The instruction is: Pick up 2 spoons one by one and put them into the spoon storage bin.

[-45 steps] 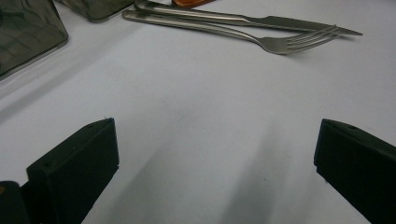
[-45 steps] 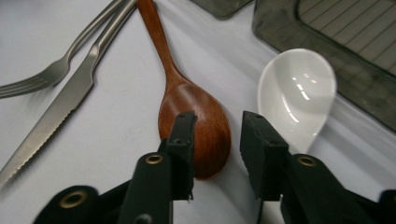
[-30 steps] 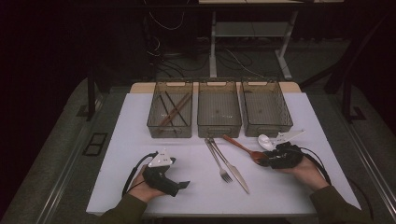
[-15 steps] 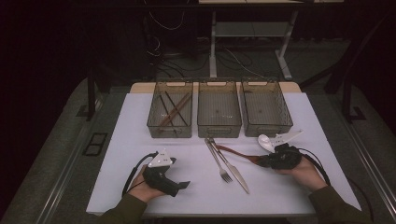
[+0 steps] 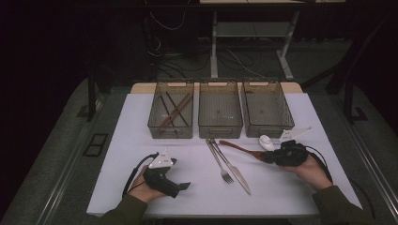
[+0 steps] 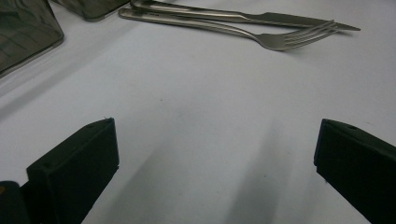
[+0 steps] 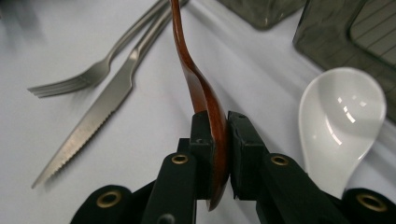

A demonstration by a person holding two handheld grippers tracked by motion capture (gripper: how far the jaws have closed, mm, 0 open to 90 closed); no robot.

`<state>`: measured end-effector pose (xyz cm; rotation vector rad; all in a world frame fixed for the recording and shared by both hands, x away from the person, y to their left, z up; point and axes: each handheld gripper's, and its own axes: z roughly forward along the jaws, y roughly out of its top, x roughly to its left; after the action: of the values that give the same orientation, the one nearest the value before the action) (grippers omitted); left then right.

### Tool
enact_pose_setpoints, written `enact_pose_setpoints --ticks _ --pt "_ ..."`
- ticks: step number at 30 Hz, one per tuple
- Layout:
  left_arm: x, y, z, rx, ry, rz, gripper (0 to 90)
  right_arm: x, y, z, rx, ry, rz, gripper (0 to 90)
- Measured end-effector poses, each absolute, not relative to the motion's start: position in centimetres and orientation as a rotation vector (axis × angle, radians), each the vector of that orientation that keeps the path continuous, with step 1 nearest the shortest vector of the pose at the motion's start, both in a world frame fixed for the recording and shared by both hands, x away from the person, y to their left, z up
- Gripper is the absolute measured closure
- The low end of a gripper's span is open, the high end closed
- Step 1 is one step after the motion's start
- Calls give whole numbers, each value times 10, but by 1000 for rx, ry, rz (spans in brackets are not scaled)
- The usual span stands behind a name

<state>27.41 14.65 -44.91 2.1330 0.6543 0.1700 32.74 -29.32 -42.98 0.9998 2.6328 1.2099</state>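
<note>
The right tongs (image 7: 217, 154) have just clenched on the wooden spoon (image 7: 198, 88) for lifting, while the left tongs (image 6: 215, 172) rest released on the worktop (image 5: 141, 140).

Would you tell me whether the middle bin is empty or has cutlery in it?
Empty. The middle bin shows only its bare ribbed floor in the high view, while the left bin holds chopsticks.

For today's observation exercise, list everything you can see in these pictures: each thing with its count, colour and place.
Bins: three, clear grey, in a row at the table's far side.
Chopsticks: several, dark and brown, in the left bin.
Fork: one, silver, mid-table.
Knife: one, silver, beside the fork.
White spoon: one, near the right bin.
Wooden spoon: one, reddish-brown, clamped on edge.
Table: one, white.
Left gripper: black, open.
Right gripper: black, its jaws have just closed on the wooden spoon.
</note>
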Motion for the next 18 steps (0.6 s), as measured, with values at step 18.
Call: enact_pose_setpoints --ticks 18 --pt "274 146 -449 2134 651 168 0 339 -290 -392 1023 2464 1321 806"
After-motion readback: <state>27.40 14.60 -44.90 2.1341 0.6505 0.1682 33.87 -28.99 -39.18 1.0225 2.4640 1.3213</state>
